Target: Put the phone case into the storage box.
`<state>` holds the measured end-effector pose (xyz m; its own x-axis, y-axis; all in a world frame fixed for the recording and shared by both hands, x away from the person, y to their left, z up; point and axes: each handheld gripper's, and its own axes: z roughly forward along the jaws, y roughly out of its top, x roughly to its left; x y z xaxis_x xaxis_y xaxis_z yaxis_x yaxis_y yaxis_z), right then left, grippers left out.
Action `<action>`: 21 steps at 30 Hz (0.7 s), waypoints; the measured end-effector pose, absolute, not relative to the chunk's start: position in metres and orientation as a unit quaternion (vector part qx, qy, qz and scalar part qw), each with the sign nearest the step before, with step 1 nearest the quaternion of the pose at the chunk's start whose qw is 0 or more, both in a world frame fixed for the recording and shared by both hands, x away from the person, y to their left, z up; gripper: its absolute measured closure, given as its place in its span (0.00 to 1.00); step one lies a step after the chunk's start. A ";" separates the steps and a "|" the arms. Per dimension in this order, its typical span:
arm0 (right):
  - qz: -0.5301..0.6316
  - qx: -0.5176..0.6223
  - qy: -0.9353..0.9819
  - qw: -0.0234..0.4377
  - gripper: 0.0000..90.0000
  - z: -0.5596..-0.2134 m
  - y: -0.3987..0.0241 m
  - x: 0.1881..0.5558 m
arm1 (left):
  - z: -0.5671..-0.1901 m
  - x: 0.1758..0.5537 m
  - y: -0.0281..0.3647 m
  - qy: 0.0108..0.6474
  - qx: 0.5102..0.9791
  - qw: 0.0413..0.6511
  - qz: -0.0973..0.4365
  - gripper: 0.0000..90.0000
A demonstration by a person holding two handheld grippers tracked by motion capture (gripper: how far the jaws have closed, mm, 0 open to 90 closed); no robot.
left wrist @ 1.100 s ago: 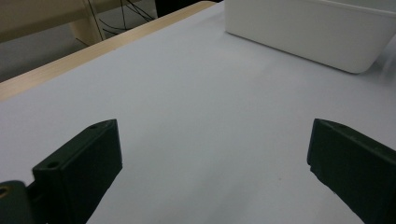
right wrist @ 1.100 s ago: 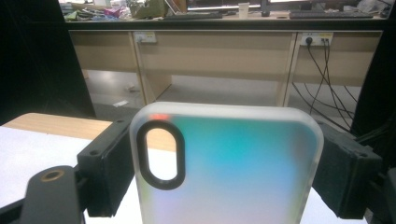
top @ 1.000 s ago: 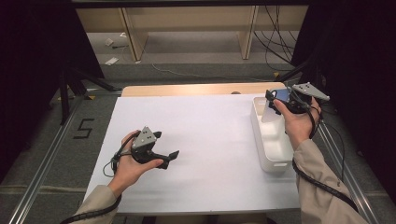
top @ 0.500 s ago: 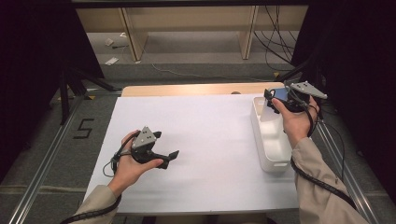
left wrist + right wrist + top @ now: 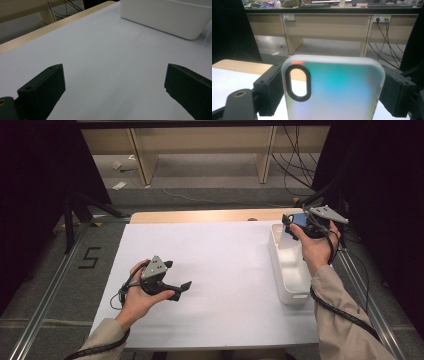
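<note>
The white counter (image 5: 220,270) lies bare in front of you, with a white bin (image 5: 287,270) along its right edge. Your right hand-held gripper (image 5: 296,226) clamps a phone case (image 5: 332,87) by its sides above the bin's far end, probably ready for lowering in. Your left hand-held gripper (image 5: 177,290) rests wide open and empty on the counter.

Broad white table sheet (image 5: 225,270) lies open from the left gripper (image 5: 182,290) to the long white plastic bin (image 5: 287,270), the lone obstacle along the right edge.
</note>
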<state>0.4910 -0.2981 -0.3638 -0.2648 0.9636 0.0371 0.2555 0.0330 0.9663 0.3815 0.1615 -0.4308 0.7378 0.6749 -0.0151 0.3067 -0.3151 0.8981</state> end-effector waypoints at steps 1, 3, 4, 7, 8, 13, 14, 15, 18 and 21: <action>0.495 0.489 0.622 0.359 0.20 -0.364 -0.298 0.492 | -0.431 0.381 0.161 0.311 0.789 0.496 0.186 0.03; 0.495 0.490 0.622 0.358 0.20 -0.363 -0.298 0.492 | -0.431 0.382 0.161 0.311 0.789 0.496 0.186 0.03; 0.494 0.490 0.623 0.358 0.20 -0.363 -0.298 0.492 | -0.431 0.382 0.161 0.311 0.789 0.496 0.186 0.03; 0.494 0.489 0.623 0.358 0.20 -0.363 -0.298 0.493 | -0.431 0.382 0.161 0.311 0.789 0.496 0.185 0.03; 0.493 0.489 0.624 0.359 0.20 -0.363 -0.299 0.493 | -0.431 0.382 0.162 0.311 0.789 0.495 0.186 0.03; 0.492 0.491 0.623 0.359 0.20 -0.363 -0.299 0.495 | -0.431 0.381 0.161 0.311 0.790 0.495 0.186 0.03; 0.491 0.491 0.623 0.359 0.20 -0.363 -0.300 0.495 | -0.431 0.381 0.161 0.311 0.790 0.495 0.186 0.03; 0.491 0.491 0.623 0.359 0.20 -0.364 -0.300 0.496 | -0.431 0.381 0.161 0.311 0.790 0.495 0.186 0.03; 0.490 0.492 0.624 0.358 0.20 -0.364 -0.299 0.497 | -0.431 0.382 0.161 0.311 0.790 0.495 0.186 0.03; 0.490 0.491 0.625 0.358 0.20 -0.364 -0.298 0.498 | -0.431 0.381 0.161 0.311 0.790 0.495 0.186 0.03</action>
